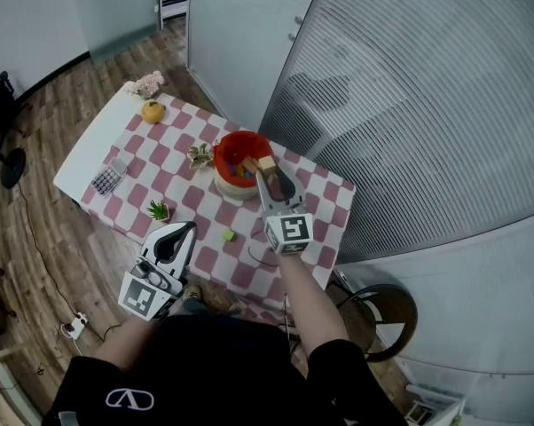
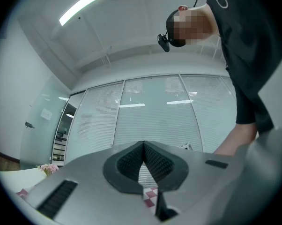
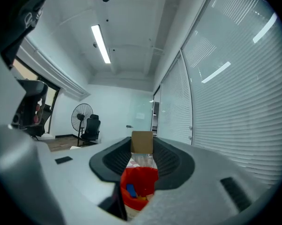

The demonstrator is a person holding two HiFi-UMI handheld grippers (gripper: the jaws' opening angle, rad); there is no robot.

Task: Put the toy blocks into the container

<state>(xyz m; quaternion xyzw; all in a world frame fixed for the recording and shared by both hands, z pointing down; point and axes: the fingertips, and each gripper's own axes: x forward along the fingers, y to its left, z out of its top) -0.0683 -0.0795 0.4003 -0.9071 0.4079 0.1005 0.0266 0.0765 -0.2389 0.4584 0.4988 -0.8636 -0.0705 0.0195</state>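
A red container (image 1: 240, 156) with several coloured blocks inside stands on the checked table (image 1: 176, 162). My right gripper (image 1: 265, 167) hangs over its right rim, shut on a tan wooden block (image 1: 267, 163). In the right gripper view the same tan block (image 3: 142, 142) sits pinched between the jaw tips, with the red container (image 3: 139, 188) below. A small green block (image 1: 229, 235) lies on the cloth near the front. My left gripper (image 1: 184, 229) is held near the table's front edge, jaws shut and empty; in the left gripper view its tips (image 2: 144, 144) meet.
A small potted plant (image 1: 159, 210), a dried flower ornament (image 1: 200, 155), an orange fruit-like object (image 1: 153, 111), pink flowers (image 1: 147, 83) and a grey patterned item (image 1: 106, 180) sit on the table. A frosted glass wall (image 1: 409, 105) rises to the right. A stool (image 1: 384, 319) stands near my right side.
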